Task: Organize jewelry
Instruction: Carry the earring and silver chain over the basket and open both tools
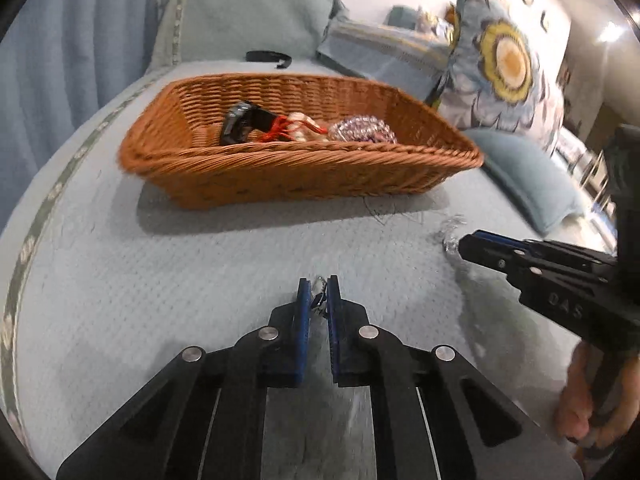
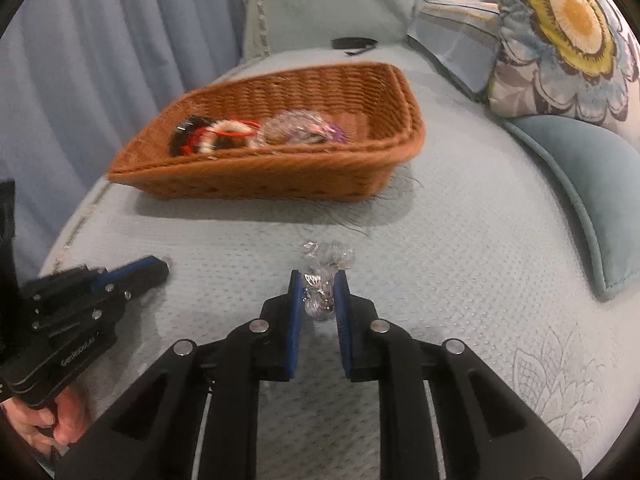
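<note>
A woven brown basket [image 1: 280,156] [image 2: 260,160] stands on the pale blue bedspread and holds a black watch [image 1: 238,122], a red-corded bead bracelet [image 1: 296,128] and a purple bead bracelet [image 1: 362,130]. Nearer the camera, my left gripper [image 1: 319,286] is shut on a small silver trinket [image 1: 319,300] pinched between its blue pads, low over the cover. My right gripper [image 2: 319,280] is shut on a clear crinkled bag of silver jewelry [image 2: 326,258], whose top sticks out past the fingertips. Each gripper shows in the other's view: the right gripper [image 1: 466,246] at right, the left gripper [image 2: 160,270] at left.
A floral cushion [image 1: 500,64] and teal pillows [image 1: 248,16] line the far and right sides of the bed. A black band [image 1: 268,57] lies behind the basket. Blue curtains [image 1: 60,60] hang at left. A person's hand [image 1: 580,408] grips the right handle.
</note>
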Tool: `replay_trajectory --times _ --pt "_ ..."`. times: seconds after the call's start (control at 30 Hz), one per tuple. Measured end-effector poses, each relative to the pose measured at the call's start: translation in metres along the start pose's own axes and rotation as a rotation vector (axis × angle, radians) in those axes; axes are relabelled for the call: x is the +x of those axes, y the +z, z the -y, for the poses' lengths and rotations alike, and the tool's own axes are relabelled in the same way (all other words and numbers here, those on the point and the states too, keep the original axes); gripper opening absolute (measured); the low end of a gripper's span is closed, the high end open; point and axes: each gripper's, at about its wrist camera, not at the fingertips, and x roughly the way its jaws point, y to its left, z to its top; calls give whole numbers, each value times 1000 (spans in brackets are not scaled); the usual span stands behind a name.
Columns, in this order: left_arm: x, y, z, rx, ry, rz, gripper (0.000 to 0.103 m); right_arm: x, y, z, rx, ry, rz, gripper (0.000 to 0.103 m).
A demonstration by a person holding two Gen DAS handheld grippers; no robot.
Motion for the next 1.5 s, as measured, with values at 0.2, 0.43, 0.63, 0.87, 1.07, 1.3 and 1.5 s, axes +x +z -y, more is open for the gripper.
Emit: replay_trajectory --times 0.2,0.43,0.63,0.87,1.07,1.3,1.5 --pt "-16 -3 -14 -73 -46 64 6 -5 -1 -10 -24 29 9 11" --pt "-23 1 -2 -36 -46 90 6 -21 6 4 51 129 48 10" --pt "-36 6 -1 -27 -53 125 6 -28 12 21 122 236 36 3" --pt "-36 7 -5 -37 -49 125 6 -30 10 21 124 227 29 3" --pt "-37 7 -4 -35 -58 131 6 -38 13 21 121 242 57 3" --pt "-55 17 3 -21 -87 182 6 -64 24 18 103 255 127 3" --pt "-68 40 7 1 -104 225 6 -77 44 20 104 231 172 3"
